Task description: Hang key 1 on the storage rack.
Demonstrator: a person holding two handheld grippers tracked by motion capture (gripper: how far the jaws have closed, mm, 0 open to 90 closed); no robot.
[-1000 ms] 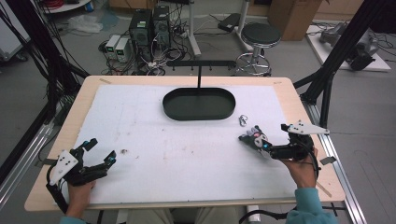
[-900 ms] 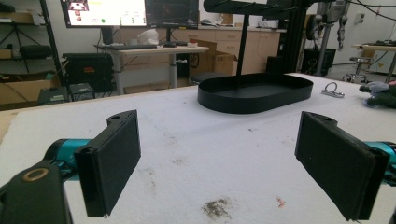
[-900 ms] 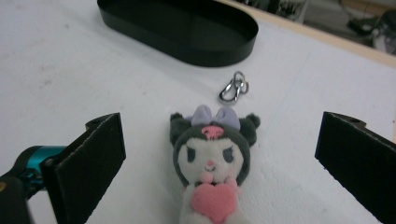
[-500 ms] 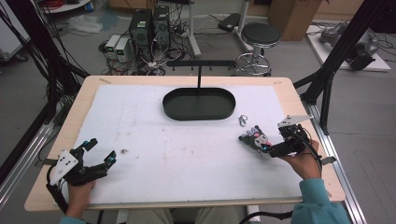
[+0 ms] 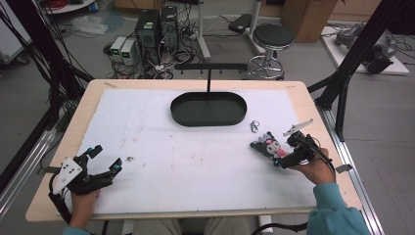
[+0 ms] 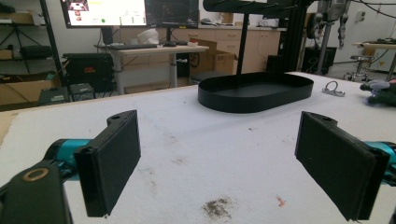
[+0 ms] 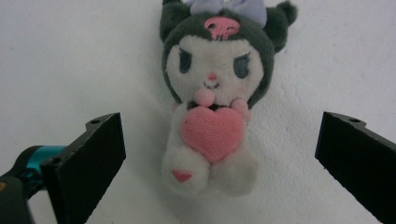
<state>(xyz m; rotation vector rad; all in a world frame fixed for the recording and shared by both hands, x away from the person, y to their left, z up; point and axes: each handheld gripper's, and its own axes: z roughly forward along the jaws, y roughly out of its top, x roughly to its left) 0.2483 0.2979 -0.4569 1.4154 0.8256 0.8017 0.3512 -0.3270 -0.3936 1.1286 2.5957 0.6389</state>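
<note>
Both jaws of the right gripper (image 7: 219, 172) flank a plush toy's (image 7: 215, 98) pink heart.

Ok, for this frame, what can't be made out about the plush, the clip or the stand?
- Plush toy: its back and underside, hidden against the white mat in the right gripper view.
- Metal clip: too small in the high view to tell its type.
- Stand's crossbar: cut off by the top edge in the left gripper view.
- Plush toy in the left gripper view: cut off by the right edge.
</note>
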